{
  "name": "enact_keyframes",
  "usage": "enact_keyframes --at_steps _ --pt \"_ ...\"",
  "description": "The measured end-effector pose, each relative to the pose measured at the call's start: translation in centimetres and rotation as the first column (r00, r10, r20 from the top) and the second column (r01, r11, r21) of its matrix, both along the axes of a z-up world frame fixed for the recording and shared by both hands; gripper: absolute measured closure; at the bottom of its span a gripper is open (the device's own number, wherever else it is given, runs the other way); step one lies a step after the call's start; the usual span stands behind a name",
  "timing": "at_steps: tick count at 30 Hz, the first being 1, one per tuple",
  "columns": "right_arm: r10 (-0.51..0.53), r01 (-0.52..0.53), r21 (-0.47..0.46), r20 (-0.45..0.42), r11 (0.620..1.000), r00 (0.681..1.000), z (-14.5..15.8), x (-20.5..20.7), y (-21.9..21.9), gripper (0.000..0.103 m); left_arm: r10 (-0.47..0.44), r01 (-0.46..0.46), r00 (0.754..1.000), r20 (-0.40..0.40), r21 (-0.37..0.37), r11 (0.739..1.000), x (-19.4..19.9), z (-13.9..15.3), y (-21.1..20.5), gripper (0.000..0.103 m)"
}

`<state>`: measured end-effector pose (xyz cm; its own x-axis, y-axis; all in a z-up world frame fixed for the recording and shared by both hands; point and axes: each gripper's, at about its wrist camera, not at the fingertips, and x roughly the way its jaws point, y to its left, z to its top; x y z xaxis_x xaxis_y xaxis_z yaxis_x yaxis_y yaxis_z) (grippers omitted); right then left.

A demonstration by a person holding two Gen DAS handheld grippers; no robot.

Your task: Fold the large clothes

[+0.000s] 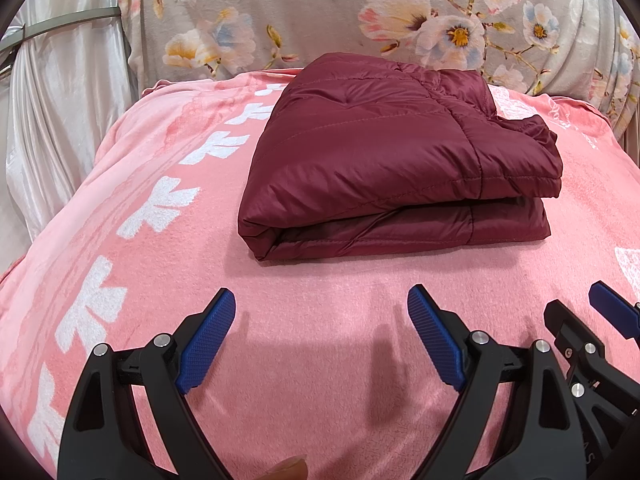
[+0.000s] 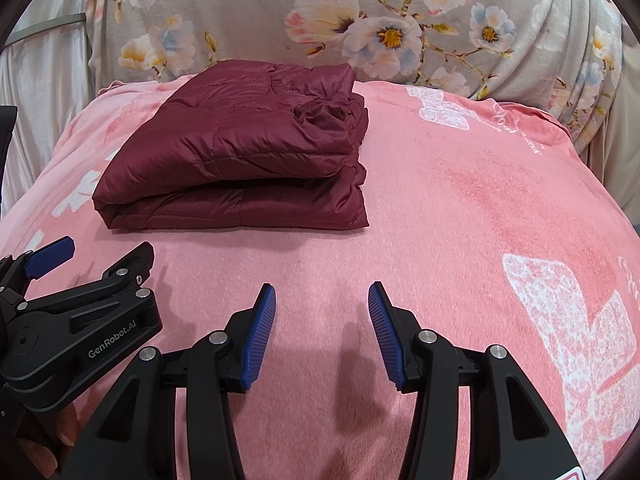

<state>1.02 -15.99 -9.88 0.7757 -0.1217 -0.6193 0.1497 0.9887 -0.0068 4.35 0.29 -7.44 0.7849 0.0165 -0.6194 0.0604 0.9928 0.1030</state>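
Your left gripper (image 1: 320, 344) hovers over the pink blanket (image 1: 320, 280) with jaws spread wide and nothing between them. Ahead of it, the maroon quilted jacket (image 1: 392, 160) lies folded in a thick rectangular stack, stitched channels visible, loose edges bunched at its right side. Your right gripper (image 2: 322, 332) stands beside the left, jaws parted and empty. "GenRobot.AI" is printed on the left gripper's body in the right wrist view.

Bright even light, soft shadows, sharp focus, fisheye-bent edges.
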Motion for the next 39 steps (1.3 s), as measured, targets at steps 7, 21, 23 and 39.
enact_keyframes --at_steps 7,21,23,39 --pt "0.001 -0.001 -0.001 -0.001 1.0 1.0 -0.04 0.0 0.08 0.055 -0.002 0.002 1.0 0.002 0.003 1.0 0.0 0.01 -0.09 0.018" --pt "0.004 -0.004 -0.002 -0.001 1.0 1.0 -0.03 0.0 -0.09 0.055 -0.009 0.009 1.0 0.003 0.002 1.0 0.13 0.05 -0.01 0.018" --pt "0.004 -0.004 -0.002 -0.001 1.0 1.0 -0.03 0.0 -0.09 0.055 -0.01 0.01 1.0 0.002 0.0 1.0 0.18 0.08 0.09 0.018" --pt "0.005 -0.005 -0.003 -0.001 1.0 1.0 -0.03 -0.01 -0.23 0.055 -0.025 0.025 1.0 0.003 0.005 1.0 0.24 0.06 -0.24 0.018"
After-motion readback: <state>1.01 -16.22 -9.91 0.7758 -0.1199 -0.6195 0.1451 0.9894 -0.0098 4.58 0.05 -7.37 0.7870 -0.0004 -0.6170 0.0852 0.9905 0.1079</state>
